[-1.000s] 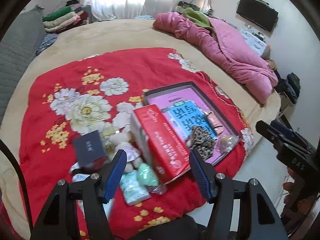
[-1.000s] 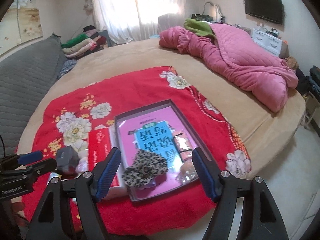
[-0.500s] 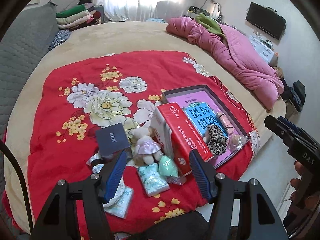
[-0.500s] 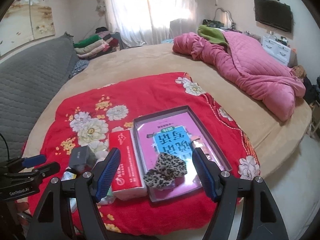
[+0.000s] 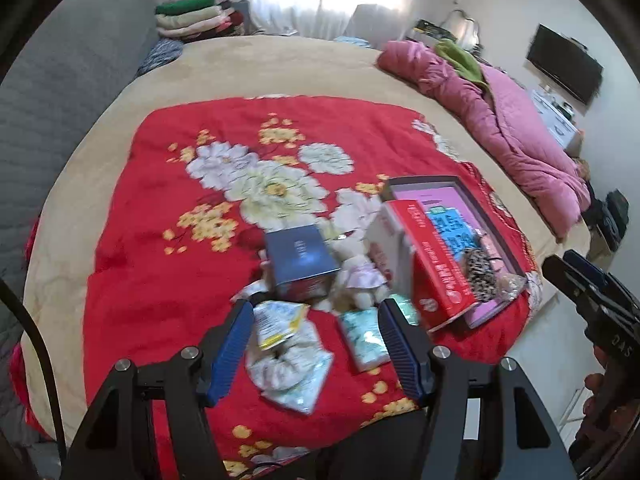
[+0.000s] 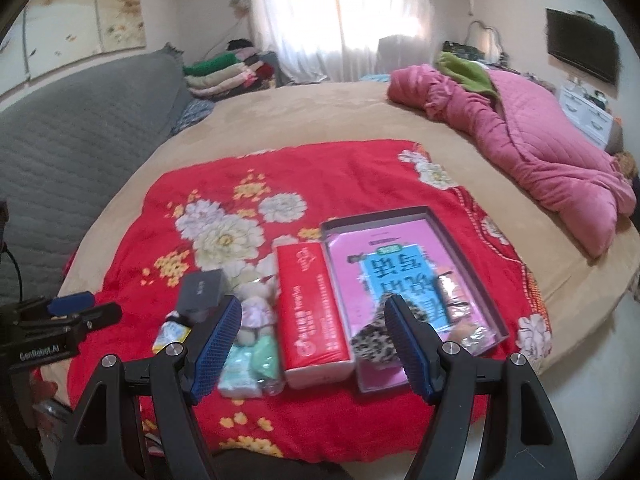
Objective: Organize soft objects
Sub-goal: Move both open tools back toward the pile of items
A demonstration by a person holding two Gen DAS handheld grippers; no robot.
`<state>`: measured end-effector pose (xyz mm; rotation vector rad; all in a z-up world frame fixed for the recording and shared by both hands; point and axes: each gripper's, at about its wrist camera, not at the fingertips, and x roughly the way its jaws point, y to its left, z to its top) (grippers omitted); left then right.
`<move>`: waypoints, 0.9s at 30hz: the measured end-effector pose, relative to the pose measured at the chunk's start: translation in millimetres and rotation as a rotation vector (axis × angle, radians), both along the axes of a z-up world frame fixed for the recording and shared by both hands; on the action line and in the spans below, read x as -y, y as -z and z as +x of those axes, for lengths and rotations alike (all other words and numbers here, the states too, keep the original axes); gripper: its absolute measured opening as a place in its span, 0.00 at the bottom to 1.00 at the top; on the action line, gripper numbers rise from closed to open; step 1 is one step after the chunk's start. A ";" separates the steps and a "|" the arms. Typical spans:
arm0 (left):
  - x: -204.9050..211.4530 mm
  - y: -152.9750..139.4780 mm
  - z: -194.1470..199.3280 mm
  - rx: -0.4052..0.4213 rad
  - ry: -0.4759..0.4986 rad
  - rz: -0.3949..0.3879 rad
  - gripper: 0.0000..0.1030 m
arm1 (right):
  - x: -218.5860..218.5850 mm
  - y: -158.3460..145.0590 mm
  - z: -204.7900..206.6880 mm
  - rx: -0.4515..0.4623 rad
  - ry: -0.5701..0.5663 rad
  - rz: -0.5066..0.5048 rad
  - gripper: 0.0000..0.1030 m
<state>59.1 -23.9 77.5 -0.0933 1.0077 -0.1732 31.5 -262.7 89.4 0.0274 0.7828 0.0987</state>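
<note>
While you hover over the red blanket (image 5: 160, 280), both grippers — left (image 5: 316, 338), right (image 6: 310, 340) — gape wide, holding nothing.

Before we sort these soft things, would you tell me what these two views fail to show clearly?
- Leopard scrunchie, right wrist view: partly behind that gripper's finger.
- Mint pouch, left wrist view: mostly behind a finger.
- Small packets in the tray, right wrist view: blurred, contents unreadable.
- Navy box lettering, left wrist view: blurred.

open tongs (image 5: 316, 340), scrunchie (image 5: 290, 368), red blanket (image 5: 160, 248)
</note>
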 end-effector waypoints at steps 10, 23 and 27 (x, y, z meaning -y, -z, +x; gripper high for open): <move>-59.2 26.2 -6.9 -0.053 -0.107 -0.010 0.63 | -32.1 18.4 0.6 -0.035 -0.067 -0.034 0.73; -66.8 65.9 -16.9 -0.141 -0.078 -0.023 0.63 | -65.2 55.0 -2.5 -0.112 -0.167 -0.090 0.73; -53.1 74.8 -19.1 -0.156 -0.037 -0.025 0.63 | -68.4 69.0 -7.0 -0.140 -0.185 -0.100 0.73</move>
